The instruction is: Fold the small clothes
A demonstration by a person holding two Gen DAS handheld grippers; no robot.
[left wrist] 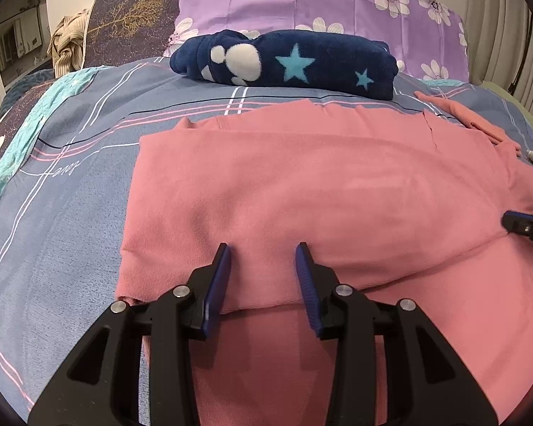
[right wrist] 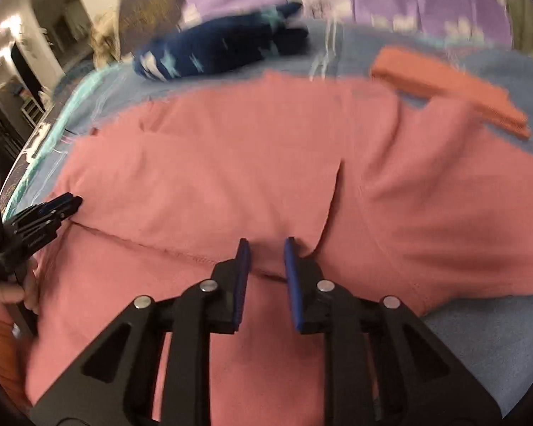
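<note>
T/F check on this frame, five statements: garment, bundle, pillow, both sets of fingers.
1. The pink garment lies folded on the blue plaid bedsheet. True.
2. A navy star-print bundle sits beyond the pink garment, near the purple floral pillow. True.
3. The left gripper is clamped shut with no gap. False: its fingers stand apart over the garment's folded edge.
4. The pillow is green with stripes. False: it is purple with white flowers.
5. The right gripper hangs over bare sheet, away from the garment. False: its fingers stand slightly apart, with pink fabric showing between them.
</note>
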